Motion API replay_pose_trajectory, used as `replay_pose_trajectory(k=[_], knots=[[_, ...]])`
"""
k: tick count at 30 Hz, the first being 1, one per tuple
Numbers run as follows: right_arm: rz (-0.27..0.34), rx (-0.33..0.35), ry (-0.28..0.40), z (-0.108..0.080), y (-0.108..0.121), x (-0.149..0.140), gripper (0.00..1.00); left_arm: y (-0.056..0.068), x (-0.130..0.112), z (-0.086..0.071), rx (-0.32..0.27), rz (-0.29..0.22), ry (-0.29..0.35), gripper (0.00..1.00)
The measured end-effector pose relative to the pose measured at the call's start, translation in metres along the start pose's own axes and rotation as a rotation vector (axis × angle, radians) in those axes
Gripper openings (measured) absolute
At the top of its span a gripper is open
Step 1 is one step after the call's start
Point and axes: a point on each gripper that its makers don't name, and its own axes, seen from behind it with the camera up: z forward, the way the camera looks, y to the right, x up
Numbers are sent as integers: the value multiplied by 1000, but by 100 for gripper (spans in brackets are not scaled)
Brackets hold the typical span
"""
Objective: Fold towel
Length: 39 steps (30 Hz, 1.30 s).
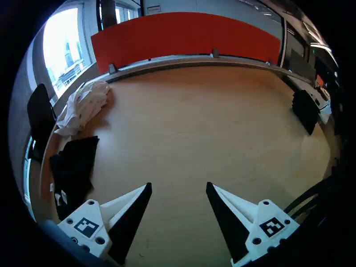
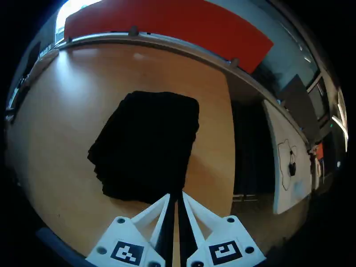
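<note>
the black towel (image 2: 147, 142) lies folded, a rough rectangle, in the middle of the right gripper view on the smooth wooden table (image 2: 58, 115). right gripper (image 2: 177, 196): jaws nearly closed, tips at the towel's lower edge. left gripper (image 1: 178, 187): jaws wide over bare wood. a white cloth (image 1: 84, 107) lies crumpled at upper left, a red panel (image 1: 187, 35) at the top.

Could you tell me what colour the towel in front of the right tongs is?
Plain black; the towel shows best in the right gripper view.
</note>
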Motion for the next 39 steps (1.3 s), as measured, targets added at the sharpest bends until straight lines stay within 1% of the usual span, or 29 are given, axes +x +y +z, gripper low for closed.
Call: replay_pose_trajectory(k=[14,23,29,39], knots=[[32,-20,-54,14,-1,-16,4,-2,-2,-2,5,2,-4,90],[45,-19,-80,22,-3,-23,4,-3,-4,-3,10,1,-5,90],[52,-21,-85,26,-5,-26,4,-3,-7,-5,12,3,-9,90],[59,-25,-70,23,-6,-24,6,-3,-4,-5,14,7,-4,90]])
